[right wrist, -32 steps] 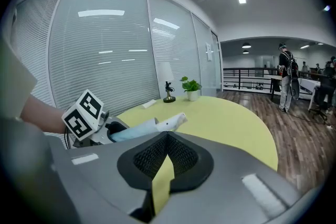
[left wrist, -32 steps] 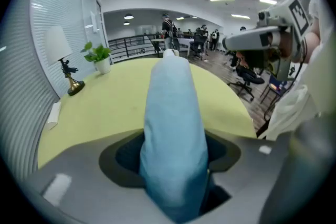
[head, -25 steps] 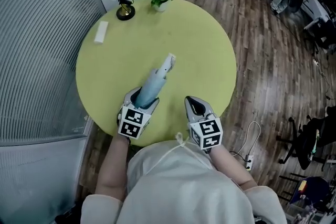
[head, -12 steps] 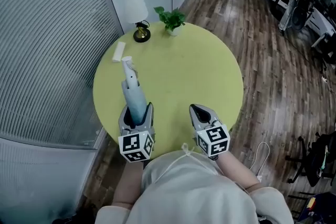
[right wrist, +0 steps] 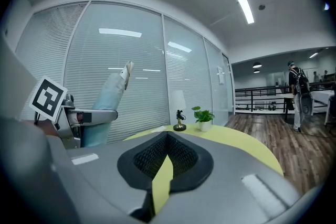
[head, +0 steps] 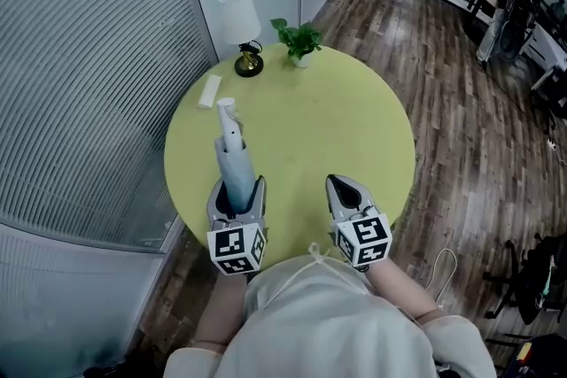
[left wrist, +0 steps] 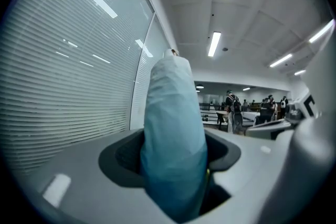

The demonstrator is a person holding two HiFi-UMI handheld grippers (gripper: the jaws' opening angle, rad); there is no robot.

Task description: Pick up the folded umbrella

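Left hand-held gripper point(head: 236, 188) over near left edge of table point(head: 354, 119), jaws clamped on lower end of light blue folded umbrella point(head: 232, 157). Umbrella clear of table, slanting up and away toward table's far left, white end uppermost. Right hand-held gripper point(head: 344, 189) over table's near edge, right of centre, jaws drawn together at tips, nothing between. Table's far edge: white-shaded lamp point(head: 240, 24), potted plant point(head: 299, 40) just beside it. White flat block point(head: 210, 90) on table's far left.
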